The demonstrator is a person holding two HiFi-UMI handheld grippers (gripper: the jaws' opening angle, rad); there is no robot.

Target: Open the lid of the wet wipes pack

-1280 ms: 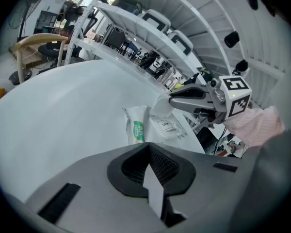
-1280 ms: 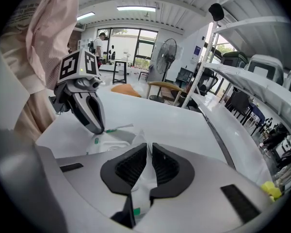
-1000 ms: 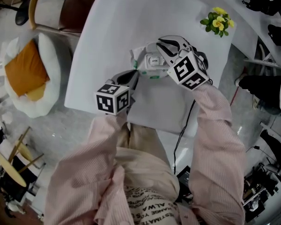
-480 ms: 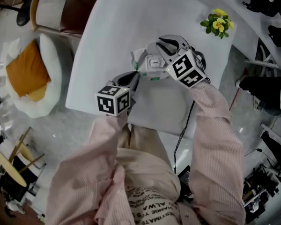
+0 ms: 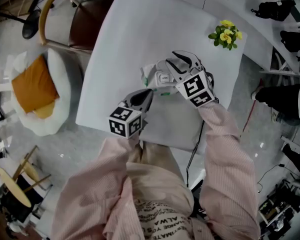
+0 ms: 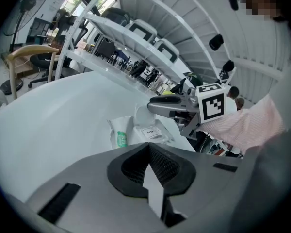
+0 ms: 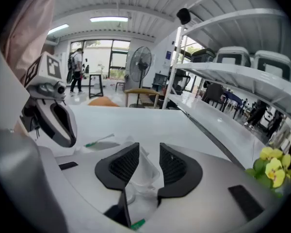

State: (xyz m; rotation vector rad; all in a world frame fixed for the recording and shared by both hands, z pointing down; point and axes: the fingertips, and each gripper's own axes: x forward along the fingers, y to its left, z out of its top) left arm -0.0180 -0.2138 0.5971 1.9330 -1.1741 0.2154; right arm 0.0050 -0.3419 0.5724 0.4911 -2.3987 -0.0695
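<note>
Fingers of the right gripper have just been spreading and now stand wide, with the clear lid loose between them, tipped up. The left gripper is pinched together on nothing. The wet wipes pack lies on the white table, mid-frame in the head view. I think the lid is open now, so there is little left to do.

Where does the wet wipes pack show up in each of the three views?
Head view: the wet wipes pack lies just above centre.
Left gripper view: the wet wipes pack sits near centre, slightly left.
Right gripper view: the wet wipes pack is at bottom centre, close up.
Shared landmark: the white table lies under it in all three; the yellow flowers show in the head and right gripper views.
</note>
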